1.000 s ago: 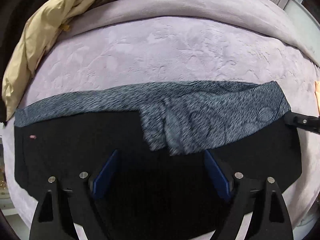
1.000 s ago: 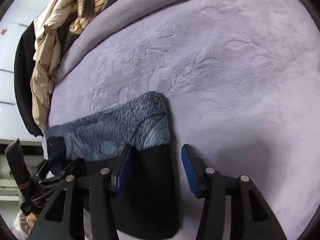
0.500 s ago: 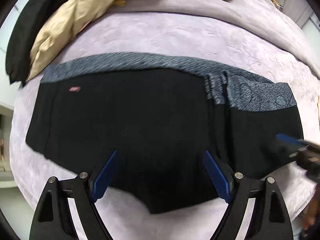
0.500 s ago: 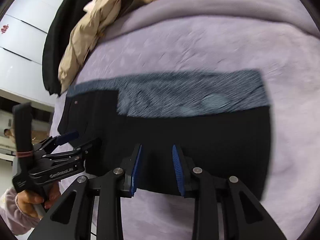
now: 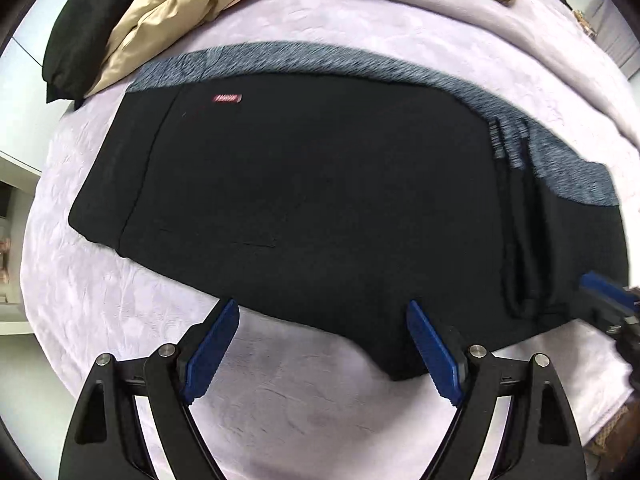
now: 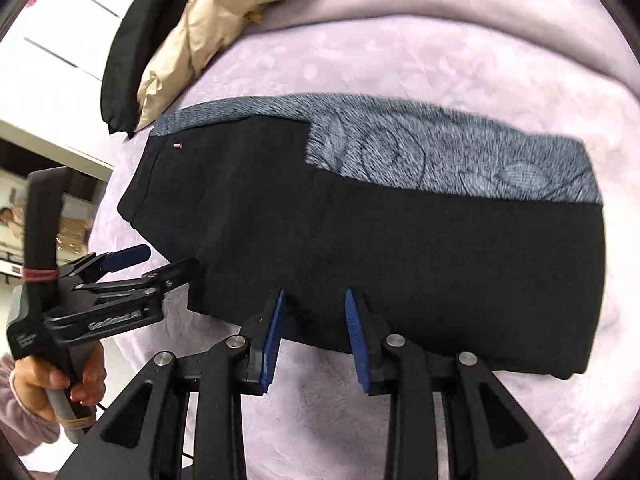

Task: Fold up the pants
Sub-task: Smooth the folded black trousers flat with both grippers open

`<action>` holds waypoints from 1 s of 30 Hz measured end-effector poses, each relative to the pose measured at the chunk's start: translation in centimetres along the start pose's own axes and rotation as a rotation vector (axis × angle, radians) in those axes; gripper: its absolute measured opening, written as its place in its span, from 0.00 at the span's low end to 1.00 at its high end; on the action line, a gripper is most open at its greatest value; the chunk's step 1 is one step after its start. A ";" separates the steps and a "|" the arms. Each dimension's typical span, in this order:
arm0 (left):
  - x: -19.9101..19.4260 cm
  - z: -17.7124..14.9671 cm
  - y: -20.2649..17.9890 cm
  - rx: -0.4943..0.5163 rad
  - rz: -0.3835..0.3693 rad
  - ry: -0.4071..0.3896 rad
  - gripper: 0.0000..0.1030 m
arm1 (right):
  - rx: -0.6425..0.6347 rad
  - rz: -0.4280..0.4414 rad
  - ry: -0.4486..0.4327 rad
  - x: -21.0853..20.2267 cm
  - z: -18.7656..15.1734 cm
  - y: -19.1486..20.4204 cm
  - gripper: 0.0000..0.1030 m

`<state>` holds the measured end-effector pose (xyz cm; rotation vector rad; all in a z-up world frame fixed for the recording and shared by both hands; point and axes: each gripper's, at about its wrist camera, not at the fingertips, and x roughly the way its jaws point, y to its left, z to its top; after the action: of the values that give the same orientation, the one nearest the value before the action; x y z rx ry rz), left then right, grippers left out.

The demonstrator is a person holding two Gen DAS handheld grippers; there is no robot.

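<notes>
One pair of black pants [image 5: 320,200] is laid flat on a bed covered by a lilac blanket [image 5: 280,408], folded lengthwise into a long band with its length running left to right. A grey-blue patterned lining [image 6: 460,160] is exposed along the far edge, wider toward the right end in the right wrist view. A small red label [image 5: 227,98] is seen near the far left corner of the pants (its lettering is too blurred to read).

The left hand-held gripper [image 5: 322,346] is held above the near edge of the pants with its blue pads [image 5: 210,354] spread wide; nothing is gripped between them. In the right wrist view the left hand-held gripper [image 6: 156,260] is seen beside the left end of the pants, its handle grasped by the person's hand [image 6: 60,388].

The right hand-held gripper [image 6: 314,336] is positioned over the near edge of the pants, its fingers parted by a moderate gap, with no fabric pinched.

A beige garment [image 5: 176,12] and a black garment [image 5: 76,36] are piled at the far left of the bed, well apart from both grippers.
</notes>
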<state>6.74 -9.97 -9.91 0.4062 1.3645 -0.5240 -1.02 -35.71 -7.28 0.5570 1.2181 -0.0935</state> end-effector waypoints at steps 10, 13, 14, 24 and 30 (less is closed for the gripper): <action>0.0 -1.6 2.8 -0.020 0.054 0.047 1.00 | 0.016 -0.020 0.090 2.8 0.2 0.7 0.33; -1.5 -2.4 3.4 -0.014 0.026 0.042 1.00 | 0.046 -0.002 0.110 1.9 -0.3 0.6 0.34; -1.9 -2.6 3.6 -0.015 0.025 0.049 1.00 | 0.050 0.001 0.115 1.6 -0.5 0.7 0.39; -5.5 -7.2 7.4 -0.094 -0.062 0.100 1.00 | 0.038 -0.060 0.099 -1.5 -2.6 2.1 0.84; -7.2 -8.3 7.5 -0.088 -0.086 0.124 1.00 | -0.015 -0.086 0.140 -1.2 -2.5 4.1 0.85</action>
<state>3.48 1.70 -4.35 0.3138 1.5243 -0.5142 -2.08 -31.31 -5.34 0.5041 1.3783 -0.1198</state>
